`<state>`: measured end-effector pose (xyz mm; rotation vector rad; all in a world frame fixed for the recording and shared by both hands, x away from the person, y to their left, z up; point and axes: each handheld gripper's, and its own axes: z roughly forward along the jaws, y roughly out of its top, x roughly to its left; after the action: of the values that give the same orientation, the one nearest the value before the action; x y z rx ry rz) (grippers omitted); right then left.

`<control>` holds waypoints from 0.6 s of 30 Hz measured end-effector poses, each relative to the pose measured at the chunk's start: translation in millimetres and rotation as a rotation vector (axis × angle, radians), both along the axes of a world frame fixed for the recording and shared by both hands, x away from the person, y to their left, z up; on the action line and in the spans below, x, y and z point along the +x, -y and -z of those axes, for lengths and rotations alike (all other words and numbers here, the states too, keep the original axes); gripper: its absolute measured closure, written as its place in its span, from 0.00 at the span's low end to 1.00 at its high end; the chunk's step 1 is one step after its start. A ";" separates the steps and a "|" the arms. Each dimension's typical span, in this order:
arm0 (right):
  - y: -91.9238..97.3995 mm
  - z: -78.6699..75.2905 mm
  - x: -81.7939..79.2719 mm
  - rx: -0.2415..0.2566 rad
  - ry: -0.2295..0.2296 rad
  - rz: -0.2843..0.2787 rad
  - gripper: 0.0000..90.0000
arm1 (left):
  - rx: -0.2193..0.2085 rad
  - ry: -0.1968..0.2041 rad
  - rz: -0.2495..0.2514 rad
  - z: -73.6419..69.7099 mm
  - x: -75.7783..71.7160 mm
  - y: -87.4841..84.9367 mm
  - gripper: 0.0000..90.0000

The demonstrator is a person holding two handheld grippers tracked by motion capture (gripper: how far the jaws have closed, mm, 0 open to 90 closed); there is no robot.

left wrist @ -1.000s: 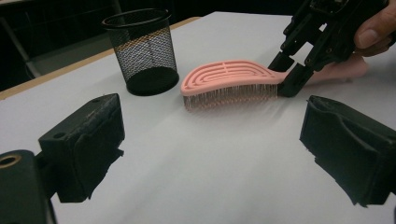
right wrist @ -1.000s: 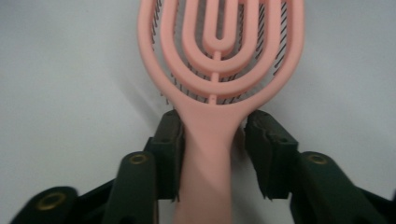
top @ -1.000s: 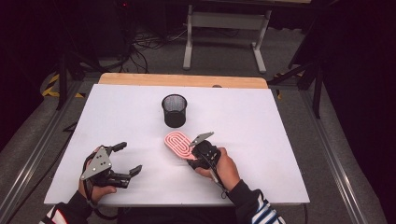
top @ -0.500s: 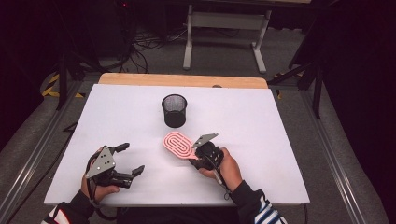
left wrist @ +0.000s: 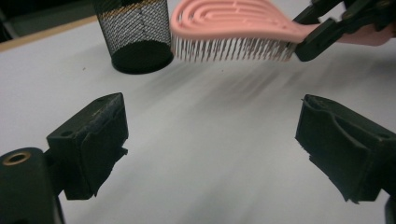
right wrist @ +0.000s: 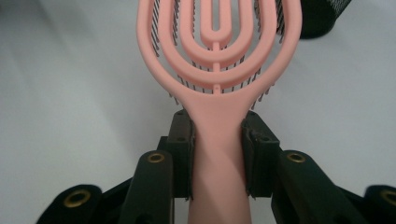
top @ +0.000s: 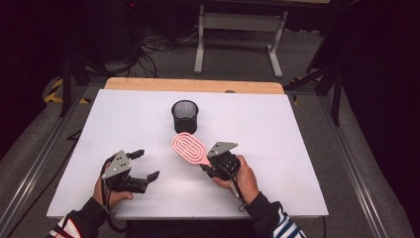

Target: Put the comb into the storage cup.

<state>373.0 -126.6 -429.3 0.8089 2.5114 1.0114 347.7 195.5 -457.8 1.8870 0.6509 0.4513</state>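
A pink hairbrush [top: 189,148] [right wrist: 217,56] hangs just above the white table [top: 297,148], bristles down. My right gripper [top: 207,166] [right wrist: 218,154] is shut on its handle; the jaws have just been closing, and both pads press on the handle's sides. A black mesh cup [top: 184,115] [left wrist: 135,32] stands upright beyond the brush head. My left gripper [top: 146,164] [left wrist: 217,140] stands open at the front left; its jaws have just closed a little with nothing between them. In the left gripper view the brush [left wrist: 233,23] and the right gripper [left wrist: 336,23] lie ahead.
The wooden far edge of the table [top: 193,85] runs behind the cup. Dark floor, cables and a metal stand [top: 237,29] lie beyond it. Bare white surface spreads left and right of the cup.
My left gripper has shifted a little to the right, toward the brush. The right hand and the brush stay almost where they were.
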 end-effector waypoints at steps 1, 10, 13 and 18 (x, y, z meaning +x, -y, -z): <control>0.4 -0.7 -0.9 0.007 0.012 0.000 0.76 | -0.015 -0.013 0.002 -0.9 2.8 2.5 0.12; 1.4 -6.7 -10.4 0.075 0.129 0.010 0.76 | -0.121 -0.121 0.058 -18.1 21.2 32.6 0.15; 0.1 -7.7 -14.1 0.088 0.169 0.005 0.76 | -0.152 -0.145 0.089 -24.9 25.8 49.9 0.16; -0.6 -8.3 -19.0 0.107 0.224 0.005 0.76 | -0.151 -0.150 0.092 -29.3 29.9 67.1 0.17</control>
<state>354.0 -126.0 -421.0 0.6887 2.2818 1.1731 377.5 128.4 -428.5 1.8097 0.6745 0.1968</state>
